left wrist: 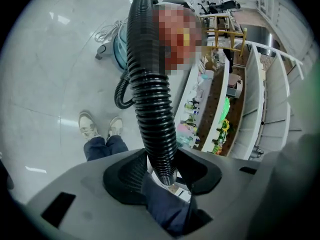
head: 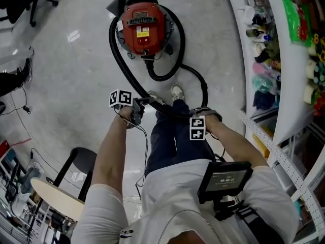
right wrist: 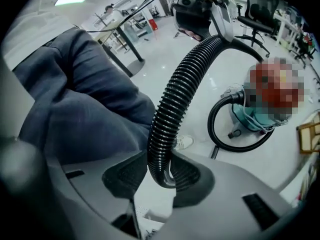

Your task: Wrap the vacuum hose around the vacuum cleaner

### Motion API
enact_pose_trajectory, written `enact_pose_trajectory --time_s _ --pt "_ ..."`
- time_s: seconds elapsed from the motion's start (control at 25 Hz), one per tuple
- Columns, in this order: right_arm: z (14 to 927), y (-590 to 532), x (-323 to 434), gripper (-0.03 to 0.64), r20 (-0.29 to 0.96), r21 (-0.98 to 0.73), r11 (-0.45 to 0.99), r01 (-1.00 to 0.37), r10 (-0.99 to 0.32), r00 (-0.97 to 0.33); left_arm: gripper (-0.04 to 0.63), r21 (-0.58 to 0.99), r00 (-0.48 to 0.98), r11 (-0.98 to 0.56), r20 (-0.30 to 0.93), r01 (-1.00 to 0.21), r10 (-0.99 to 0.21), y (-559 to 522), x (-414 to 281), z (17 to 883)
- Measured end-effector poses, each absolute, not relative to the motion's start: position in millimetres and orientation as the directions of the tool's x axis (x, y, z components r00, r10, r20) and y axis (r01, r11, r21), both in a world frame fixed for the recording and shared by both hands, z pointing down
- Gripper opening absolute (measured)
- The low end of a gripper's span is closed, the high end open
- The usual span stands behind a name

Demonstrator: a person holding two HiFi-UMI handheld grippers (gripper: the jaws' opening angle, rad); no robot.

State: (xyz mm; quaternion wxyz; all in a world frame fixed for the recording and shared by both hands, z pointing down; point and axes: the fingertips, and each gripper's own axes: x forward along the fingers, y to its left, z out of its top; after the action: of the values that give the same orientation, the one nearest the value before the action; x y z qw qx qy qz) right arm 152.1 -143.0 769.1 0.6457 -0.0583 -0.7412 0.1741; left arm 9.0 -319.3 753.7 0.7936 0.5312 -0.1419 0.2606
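While the hose point(head: 112, 47) only arcs past the vacuum cleaner point(head: 143, 28) at 9 and 3 o'clock, left gripper point(left wrist: 162, 174) and right gripper point(right wrist: 160, 176) both clamp slack at 6, so the wrap looks unfinished.

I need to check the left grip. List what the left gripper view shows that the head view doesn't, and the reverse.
Left gripper view only: how the jaws of the left gripper press both sides of the hose. Head view only: the right gripper, also on the hose, and a small screen at the person's chest. Both: hose, vacuum cleaner, the person's shoes.
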Motion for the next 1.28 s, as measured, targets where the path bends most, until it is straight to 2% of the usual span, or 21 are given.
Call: enact_pose_trajectory --time_s 0.24,0.6,0.8,1.04,1.08,1.2,1.28 --pt "757 -159 195 0.137 0.956 -0.287 0.946 -0.154 0.272 -0.111 0.167 0.785 0.860 0.352 0.459 -0.510 0.225 -327 41 753" --pt "759 -186 244 0.123 0.976 -0.196 0.958 -0.208 0.171 -0.133 0.167 0.818 0.905 0.389 0.395 -0.424 0.155 -348 81 746" --pt "782 -199 249 0.124 0.980 -0.173 0.948 -0.266 0.137 -0.148 0.166 0.843 0.924 0.382 0.369 -0.379 0.102 -361 93 736" --pt "819 -218 245 0.127 0.982 -0.131 0.934 -0.332 0.076 -0.172 0.163 0.861 0.924 0.341 0.373 -0.378 0.084 -374 104 728" --pt "825 -223 241 0.137 0.980 -0.125 0.929 -0.348 0.062 -0.187 0.163 0.863 0.924 0.333 0.372 -0.379 0.087 -376 105 726" --pt "839 -235 226 0.263 0.972 -0.126 0.912 -0.390 0.035 -0.232 0.161 0.870 0.929 0.329 0.360 -0.367 0.084 -380 110 722" --pt "850 -238 224 0.268 0.975 -0.128 0.906 -0.404 0.040 -0.219 0.161 0.872 0.928 0.320 0.361 -0.371 0.092 -381 113 719"
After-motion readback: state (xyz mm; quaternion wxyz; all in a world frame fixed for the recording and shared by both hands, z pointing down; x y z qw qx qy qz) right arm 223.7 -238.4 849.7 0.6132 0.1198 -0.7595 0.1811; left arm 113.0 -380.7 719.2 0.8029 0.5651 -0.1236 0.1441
